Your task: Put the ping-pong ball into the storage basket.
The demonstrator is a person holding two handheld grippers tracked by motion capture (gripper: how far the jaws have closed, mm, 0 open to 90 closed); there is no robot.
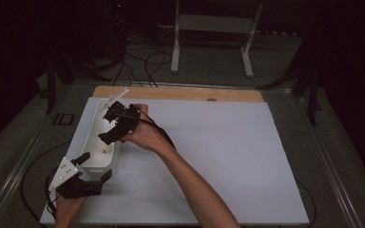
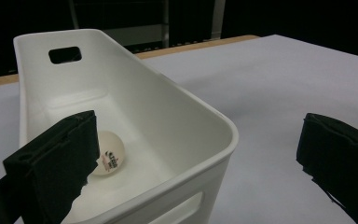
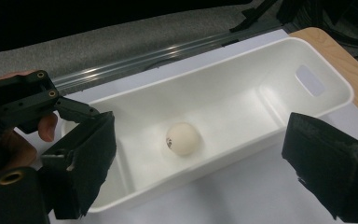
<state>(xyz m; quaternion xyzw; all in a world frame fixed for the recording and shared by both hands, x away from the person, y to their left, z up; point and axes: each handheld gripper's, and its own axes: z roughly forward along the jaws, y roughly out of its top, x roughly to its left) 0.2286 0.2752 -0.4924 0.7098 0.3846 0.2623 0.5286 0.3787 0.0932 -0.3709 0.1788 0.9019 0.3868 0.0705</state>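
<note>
At the table's left edge, the left gripper sits at the near end of a long white bin, its jaws spread wide, one inside the bin and one outside over the white table cover, straddling the near wall without pinching it. Inside the bin a white ball with a small printed mark rests on the floor. Just right, the right gripper hovers above the bin, jaws wide apart, empty.
</note>
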